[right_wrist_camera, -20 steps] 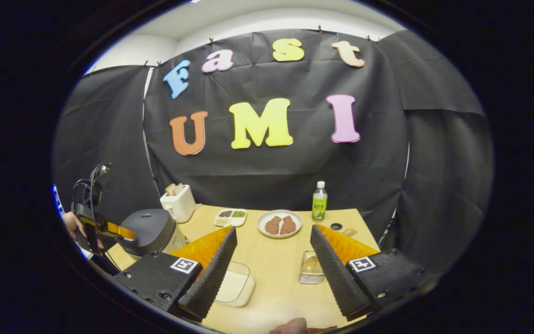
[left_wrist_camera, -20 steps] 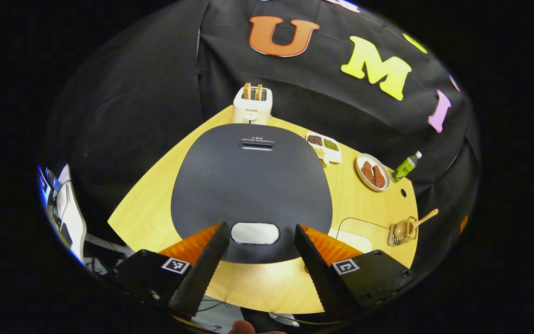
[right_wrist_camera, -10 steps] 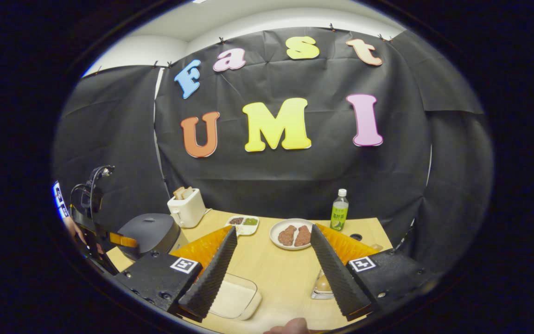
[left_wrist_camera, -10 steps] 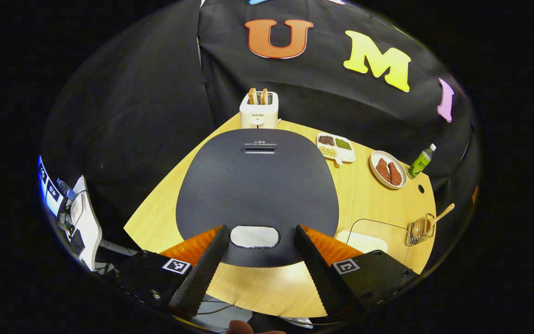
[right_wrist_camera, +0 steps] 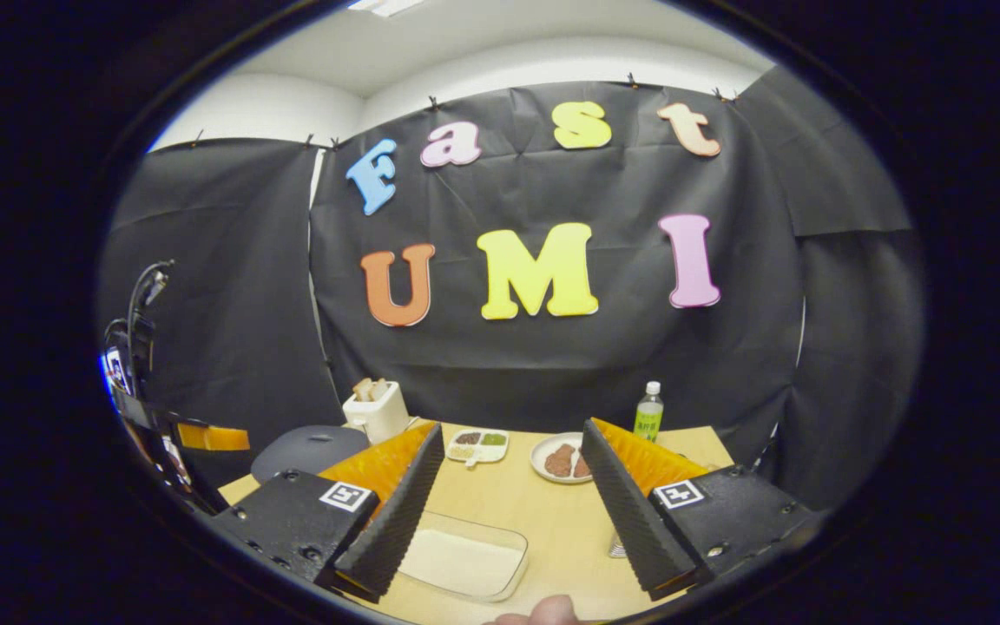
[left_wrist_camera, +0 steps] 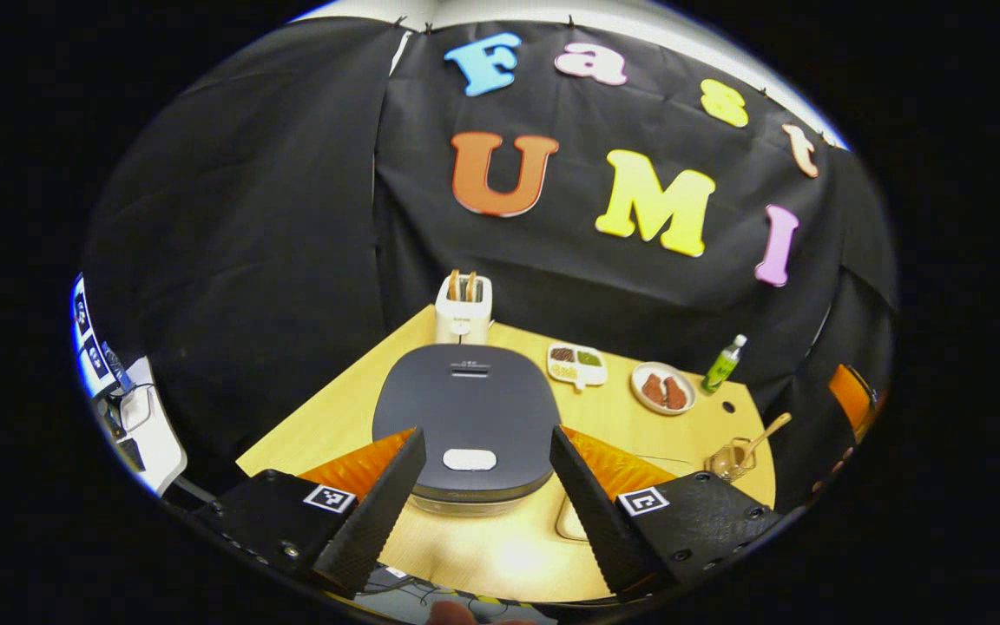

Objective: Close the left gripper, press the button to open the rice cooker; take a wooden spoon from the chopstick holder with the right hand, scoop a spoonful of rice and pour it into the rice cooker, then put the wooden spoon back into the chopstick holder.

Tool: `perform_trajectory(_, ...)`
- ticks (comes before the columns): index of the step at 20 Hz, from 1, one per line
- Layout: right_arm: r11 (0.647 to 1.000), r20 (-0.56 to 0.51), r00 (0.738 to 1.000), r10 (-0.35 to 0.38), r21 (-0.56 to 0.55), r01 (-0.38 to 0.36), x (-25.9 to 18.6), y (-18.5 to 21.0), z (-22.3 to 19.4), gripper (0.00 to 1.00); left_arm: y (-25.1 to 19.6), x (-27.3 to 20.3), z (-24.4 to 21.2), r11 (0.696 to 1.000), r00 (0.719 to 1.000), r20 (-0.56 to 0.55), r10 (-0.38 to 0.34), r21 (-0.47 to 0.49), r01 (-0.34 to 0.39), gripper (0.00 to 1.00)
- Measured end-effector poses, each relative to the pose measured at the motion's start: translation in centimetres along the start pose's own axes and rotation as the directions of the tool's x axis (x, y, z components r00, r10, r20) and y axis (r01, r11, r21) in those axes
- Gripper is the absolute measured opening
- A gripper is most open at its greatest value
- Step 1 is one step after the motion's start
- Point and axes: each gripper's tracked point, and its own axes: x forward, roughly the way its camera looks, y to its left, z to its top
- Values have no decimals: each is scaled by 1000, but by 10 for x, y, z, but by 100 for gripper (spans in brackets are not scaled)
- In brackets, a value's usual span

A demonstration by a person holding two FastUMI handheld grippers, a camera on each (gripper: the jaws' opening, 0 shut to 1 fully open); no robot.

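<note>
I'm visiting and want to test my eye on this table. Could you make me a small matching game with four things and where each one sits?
Things:
1. toaster
2. wooden spoon
3. green bottle
4. rice cooker

Places:
A. in the wire chopstick holder
B. lid shut, just ahead of the left gripper
C. behind the rice cooker, bread in its slots
D. beside the plate of meat

Pairs: 1-C, 2-A, 3-D, 4-B
</note>
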Motion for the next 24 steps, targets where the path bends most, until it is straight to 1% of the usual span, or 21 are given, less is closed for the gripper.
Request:
perform_trajectory(2,1000,25,1000,-6,2,6,-31,16,10,93,-8,-43,14,998,995,84,-59,5,59,95)
perform_trajectory(3,1000,44,999,-14,4,14,-46,21,16,100,-12,-61,19,996,989,125,-84,15,83,95)
perform_trajectory(4,1000,60,998,-24,1,23,-62,25,21,93,-16,-80,24,995,981,164,-101,27,98,94)
perform_trajectory(5,999,76,997,-34,-3,34,-76,29,25,100,-19,-95,27,993,972,203,-119,42,113,94)
perform_trajectory(7,999,91,995,-51,-11,52,-104,39,26,100,-27,-125,31,988,950,275,-150,67,137,94)
perform_trajectory(8,998,99,993,-65,-13,67,-118,41,26,93,-30,-137,30,986,941,296,-167,77,151,94)
perform_trajectory(9,997,112,991,-73,-12,75,-131,44,28,100,-32,-148,28,983,933,313,-179,83,161,94)
perform_trajectory(10,997,119,990,-75,-14,77,-143,49,29,100,-34,-158,26,981,926,326,-191,89,171,94)
perform_trajectory(11,997,122,990,-76,-15,79,-156,52,27,93,-37,-169,24,979,918,341,-203,91,183,94)
perform_trajectory(13,996,131,988,-85,-7,87,-175,57,25,93,-45,-186,25,975,901,372,-224,100,201,94)
perform_trajectory(14,996,134,987,-93,-5,94,-184,57,24,100,-47,-195,25,972,890,392,-234,112,206,94)
perform_trajectory(16,995,137,986,-97,-2,99,-200,59,20,100,-51,-208,25,970,875,420,-242,135,204,94)
perform_trajectory(17,995,142,985,-99,-2,100,-204,60,20,93,-57,-210,24,968,871,423,-250,142,209,94)
perform_trajectory(18,995,146,984,-99,-3,101,-208,60,19,100,-66,-208,20,965,870,420,-259,147,216,94)
perform_trajectory(19,995,146,984,-101,-4,102,-211,59,18,100,-69,-213,17,964,867,421,-265,153,220,94)
perform_trajectory(20,995,145,984,-101,-3,102,-213,60,17,93,-70,-215,15,962,865,424,-268,162,219,94)
perform_trajectory(24,994,152,982,-111,3,111,-217,53,18,93,-82,-220,16,957,852,441,-282,190,219,94)
